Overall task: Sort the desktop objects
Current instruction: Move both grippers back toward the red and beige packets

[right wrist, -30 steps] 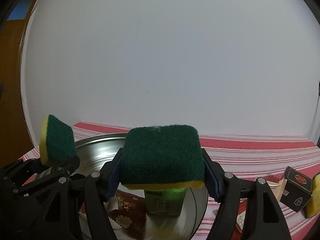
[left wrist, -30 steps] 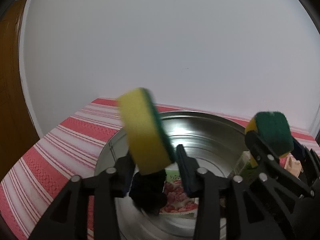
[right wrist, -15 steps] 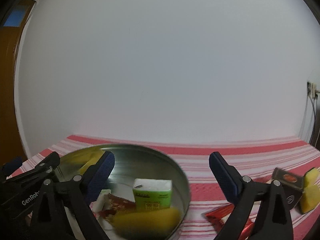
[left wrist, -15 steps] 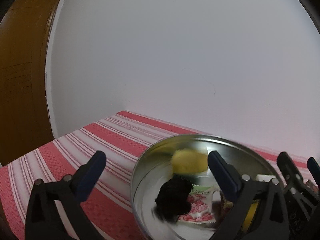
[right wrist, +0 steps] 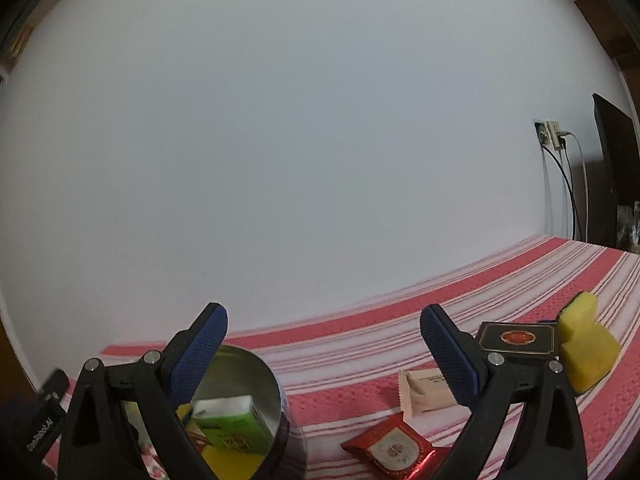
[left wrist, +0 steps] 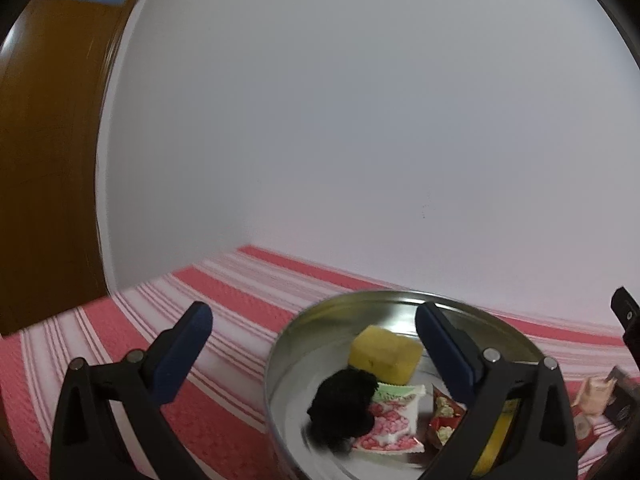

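Note:
A round metal tin [left wrist: 288, 344] stands on the red striped cloth. In it lie a yellow sponge [left wrist: 384, 354], a black fuzzy thing [left wrist: 344, 408], a pink packet [left wrist: 390, 426] and a red snack packet [left wrist: 442, 420]. My left gripper [left wrist: 316, 344] is open and empty above the tin's left rim. In the right wrist view the tin [right wrist: 260, 376] holds a green and white box [right wrist: 232, 420]. My right gripper [right wrist: 324, 344] is open and empty, right of the tin. On the cloth lie a red packet [right wrist: 394, 446], a beige sachet [right wrist: 424, 394], a black box [right wrist: 516, 338] and a yellow sponge [right wrist: 586, 354].
A white wall runs behind the table. A brown door [left wrist: 44, 160] is at the left. A wall socket with cables [right wrist: 554, 136] and a dark panel [right wrist: 614, 168] are at the far right. Striped cloth [left wrist: 120, 344] lies left of the tin.
Both grippers opened and let their sponges fall into the tin. The left gripper has since swung left and the right gripper right, away from the tin.

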### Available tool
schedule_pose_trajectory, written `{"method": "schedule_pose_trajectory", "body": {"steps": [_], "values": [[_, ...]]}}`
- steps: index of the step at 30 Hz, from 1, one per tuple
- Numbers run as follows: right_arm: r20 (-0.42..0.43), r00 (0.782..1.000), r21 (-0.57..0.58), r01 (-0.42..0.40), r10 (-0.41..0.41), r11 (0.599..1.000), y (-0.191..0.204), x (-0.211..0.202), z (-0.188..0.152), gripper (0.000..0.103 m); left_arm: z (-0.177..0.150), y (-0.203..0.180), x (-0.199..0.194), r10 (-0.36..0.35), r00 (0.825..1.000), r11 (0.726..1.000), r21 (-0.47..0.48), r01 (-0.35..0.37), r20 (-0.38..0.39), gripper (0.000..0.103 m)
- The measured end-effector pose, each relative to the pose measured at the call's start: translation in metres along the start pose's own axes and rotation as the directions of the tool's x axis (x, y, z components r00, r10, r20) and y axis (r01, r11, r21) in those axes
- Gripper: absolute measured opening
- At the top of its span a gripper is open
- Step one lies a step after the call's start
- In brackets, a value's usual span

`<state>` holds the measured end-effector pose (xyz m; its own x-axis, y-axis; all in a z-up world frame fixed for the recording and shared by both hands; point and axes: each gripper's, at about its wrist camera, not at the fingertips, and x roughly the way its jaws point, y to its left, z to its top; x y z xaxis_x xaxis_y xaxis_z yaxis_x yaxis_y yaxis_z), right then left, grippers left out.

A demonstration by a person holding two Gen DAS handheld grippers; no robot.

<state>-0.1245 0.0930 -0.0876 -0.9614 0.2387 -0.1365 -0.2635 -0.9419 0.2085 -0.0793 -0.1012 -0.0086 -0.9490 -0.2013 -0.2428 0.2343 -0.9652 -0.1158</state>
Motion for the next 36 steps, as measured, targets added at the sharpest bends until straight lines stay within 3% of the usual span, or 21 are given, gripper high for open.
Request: {"method": "schedule_pose_trajectory", "body": {"steps": [9, 19, 27, 33, 36], "values": [[-0.020, 1.000, -0.149, -0.011, 0.008, 0.989, 0.020, -0.019, -0.012, 0.099, -0.003, -0.007, 0.005, -0.053, 0.999, 0.996, 0.073, 0.052, 0.010, 0.103], [-0.010, 1.000, -0.153, 0.017, -0.018, 0.988, 0.002, -0.027, -0.011, 0.099, -0.002, -0.004, 0.007, -0.065, 0.998, 0.994, 0.089, 0.066, -0.009, 0.102], [-0.002, 0.999, -0.147, 0.043, -0.044, 0.988, -0.026, -0.043, -0.006, 0.099, -0.006, -0.010, 0.007, -0.120, 0.992, 0.986, 0.116, 0.122, -0.022, 0.102], [0.008, 0.994, -0.162, 0.109, -0.109, 0.981, -0.041, -0.055, -0.001, 0.099, -0.007, -0.011, 0.006, -0.155, 0.987, 0.979, 0.131, 0.158, -0.037, 0.102], [-0.004, 0.992, -0.150, 0.126, -0.128, 0.981, -0.055, -0.063, 0.005, 0.099, -0.011, -0.026, -0.011, -0.198, 0.979, 0.968, 0.149, 0.203, -0.046, 0.102]]}}
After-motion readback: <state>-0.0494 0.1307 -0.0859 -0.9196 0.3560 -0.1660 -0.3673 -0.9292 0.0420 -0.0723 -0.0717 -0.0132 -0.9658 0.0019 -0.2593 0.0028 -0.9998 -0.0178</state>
